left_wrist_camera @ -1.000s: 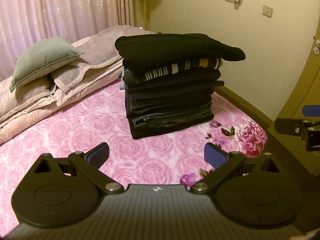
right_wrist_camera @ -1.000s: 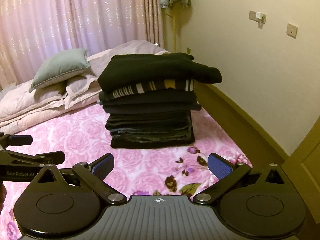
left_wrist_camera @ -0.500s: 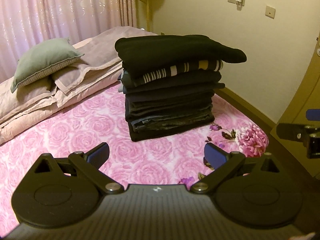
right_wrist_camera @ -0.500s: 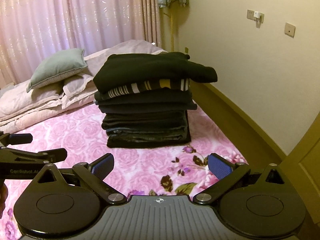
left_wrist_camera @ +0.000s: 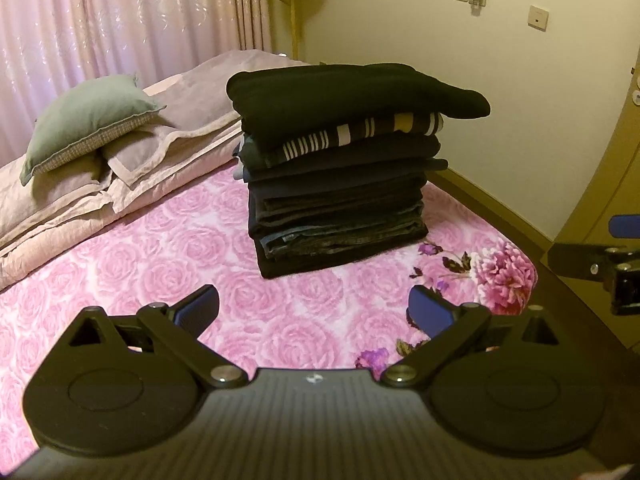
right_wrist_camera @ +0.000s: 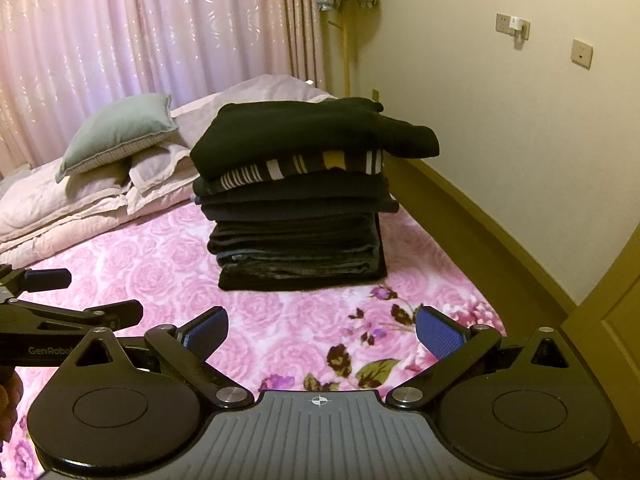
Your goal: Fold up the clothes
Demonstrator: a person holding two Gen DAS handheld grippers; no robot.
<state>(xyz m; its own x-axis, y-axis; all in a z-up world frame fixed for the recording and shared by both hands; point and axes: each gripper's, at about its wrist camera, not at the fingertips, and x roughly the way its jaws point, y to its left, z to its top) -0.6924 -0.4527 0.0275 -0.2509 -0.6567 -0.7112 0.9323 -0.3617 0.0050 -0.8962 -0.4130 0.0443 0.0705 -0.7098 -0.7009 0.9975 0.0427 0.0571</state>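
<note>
Dark folded garments form a tall stack of clothes (left_wrist_camera: 340, 168) at frame centre on the pink floral bedspread (left_wrist_camera: 152, 264). Left gripper (left_wrist_camera: 314, 308) and right gripper (right_wrist_camera: 322, 332) both spread wide, holding nothing, well short of the stack. No unfolded item visible; folding judged finished or nearly so.

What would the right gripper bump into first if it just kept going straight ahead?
Probably the pile of folded clothes. The right gripper is open and empty, over the pink bedspread, aimed at the pile's lower layers; depth is hard to judge.
</note>
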